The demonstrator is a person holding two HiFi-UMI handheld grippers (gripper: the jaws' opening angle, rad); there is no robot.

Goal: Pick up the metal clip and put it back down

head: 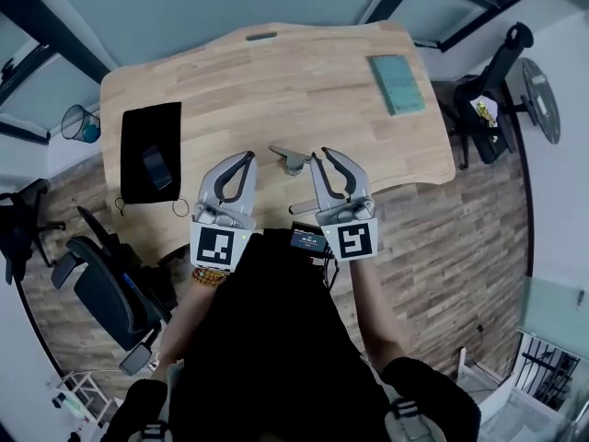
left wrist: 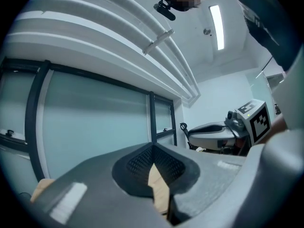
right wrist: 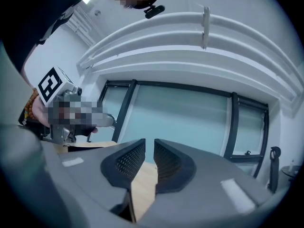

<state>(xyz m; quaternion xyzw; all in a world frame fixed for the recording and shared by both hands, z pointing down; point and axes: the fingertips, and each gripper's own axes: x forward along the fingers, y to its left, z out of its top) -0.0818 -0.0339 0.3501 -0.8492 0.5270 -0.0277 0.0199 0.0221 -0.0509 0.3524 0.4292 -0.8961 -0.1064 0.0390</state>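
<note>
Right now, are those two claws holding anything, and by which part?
Nothing is held. The left gripper is shut on air; the right gripper has its jaws slightly apart and empty. The clip lies untouched on the table between them.

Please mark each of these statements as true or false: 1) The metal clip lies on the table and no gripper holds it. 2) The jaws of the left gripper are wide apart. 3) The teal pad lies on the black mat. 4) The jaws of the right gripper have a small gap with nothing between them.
1) True. The metal clip rests on the wooden table, just ahead of both grippers and between them.
2) False. The left gripper has its jaw tips together, with nothing between them.
3) False. The teal pad lies on bare wood at the far right; the black mat is on the left.
4) True. The right gripper shows a narrow empty gap.
</note>
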